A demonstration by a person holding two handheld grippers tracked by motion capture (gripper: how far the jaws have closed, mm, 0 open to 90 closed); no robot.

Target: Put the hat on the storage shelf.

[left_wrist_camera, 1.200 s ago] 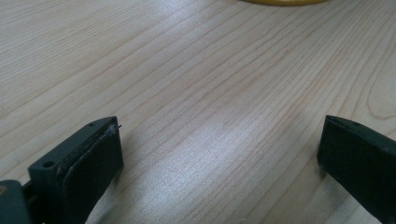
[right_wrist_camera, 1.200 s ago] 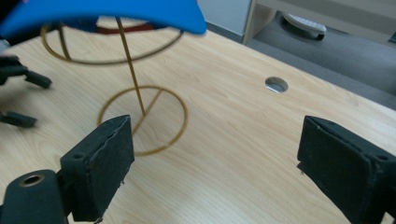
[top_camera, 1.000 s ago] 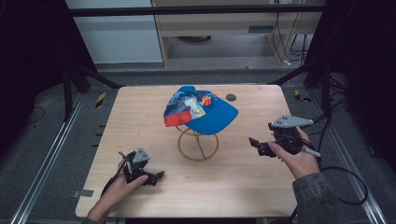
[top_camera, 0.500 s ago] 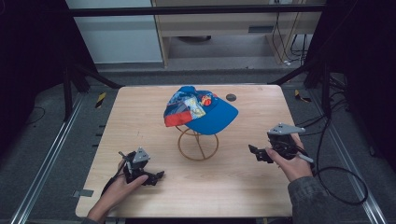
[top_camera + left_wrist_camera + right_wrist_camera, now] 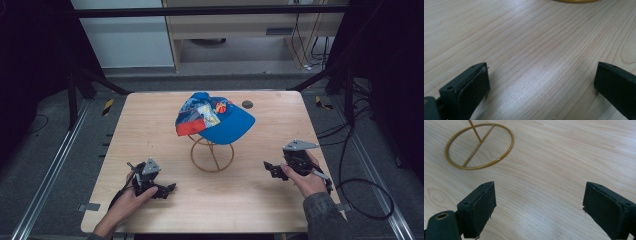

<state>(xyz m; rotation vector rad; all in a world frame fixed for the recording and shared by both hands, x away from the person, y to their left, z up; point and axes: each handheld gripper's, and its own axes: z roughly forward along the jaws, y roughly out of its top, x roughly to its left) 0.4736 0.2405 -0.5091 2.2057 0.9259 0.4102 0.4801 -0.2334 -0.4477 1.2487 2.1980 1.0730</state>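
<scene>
Two hand-held grippers, left and right, jaws spread and empty; the right has lowered toward the worktop, leaving the cap resting on its stand.

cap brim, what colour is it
Plain blue brim on the cap; clearest in the high view.

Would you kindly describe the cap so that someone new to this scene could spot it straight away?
Start from the wooden table and look at its far middle, where a thin golden wire stand rises from a ring base. The cap sits on top of that stand. It is bright blue with a colourful patchwork panel, the one cloth item there.
</scene>
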